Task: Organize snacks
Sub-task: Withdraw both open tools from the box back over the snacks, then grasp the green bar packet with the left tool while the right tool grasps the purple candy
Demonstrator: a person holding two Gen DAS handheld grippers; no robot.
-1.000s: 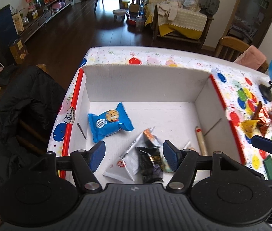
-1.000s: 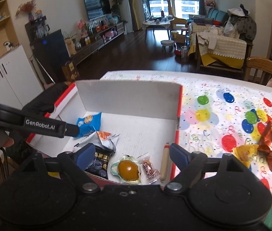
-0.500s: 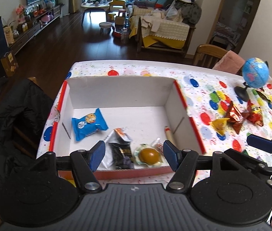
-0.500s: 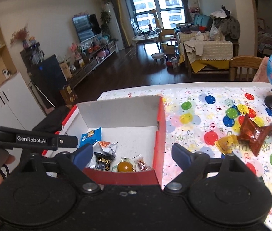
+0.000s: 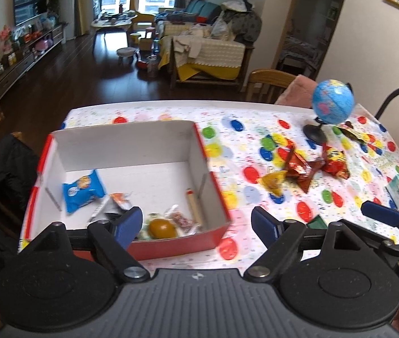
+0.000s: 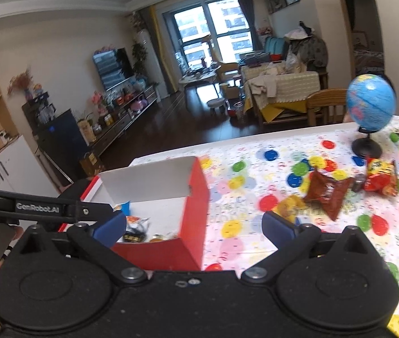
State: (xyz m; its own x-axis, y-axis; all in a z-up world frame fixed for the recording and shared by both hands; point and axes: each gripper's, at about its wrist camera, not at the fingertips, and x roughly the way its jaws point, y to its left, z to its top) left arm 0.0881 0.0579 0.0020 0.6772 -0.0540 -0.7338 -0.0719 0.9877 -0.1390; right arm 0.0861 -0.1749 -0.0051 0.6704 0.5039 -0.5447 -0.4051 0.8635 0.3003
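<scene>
Step in hand: both hand-held grippers are clear of the box (image 5: 199, 152) and face the loose snacks on the worktop (image 5: 255, 112).
Left hand-held gripper (image 5: 196, 221): jaws have just been opening, now stand wide, nothing between them.
Right hand-held gripper (image 6: 193, 225): jaws have just been opening to their widest, nothing held.
Box: red outside, white inside, at the left of the worktop; it already holds a blue biscuit pack (image 5: 82, 191), an orange jelly cup (image 5: 161, 228) and a few small wrappers.
Loose snacks: a brown wrapper (image 6: 327, 193), a red packet (image 6: 381, 178) and a small yellow wrapper (image 5: 272, 181) lie together on the bare cloth, right of the box and just in front of the globe (image 6: 370, 105).
Key relation: from the right hand-held gripper the cluster lies ahead and to the right, well apart from the box wall; the yellow wrapper is nearest its right finger.
Long axis: the brown wrapper runs slantwise, upper left to lower right in the left wrist view.
Nearer hand: by my reading the right one, since the cluster sits on its side; the left faces the box corner.
Risk: the globe's stand is close behind the red packet.
</scene>
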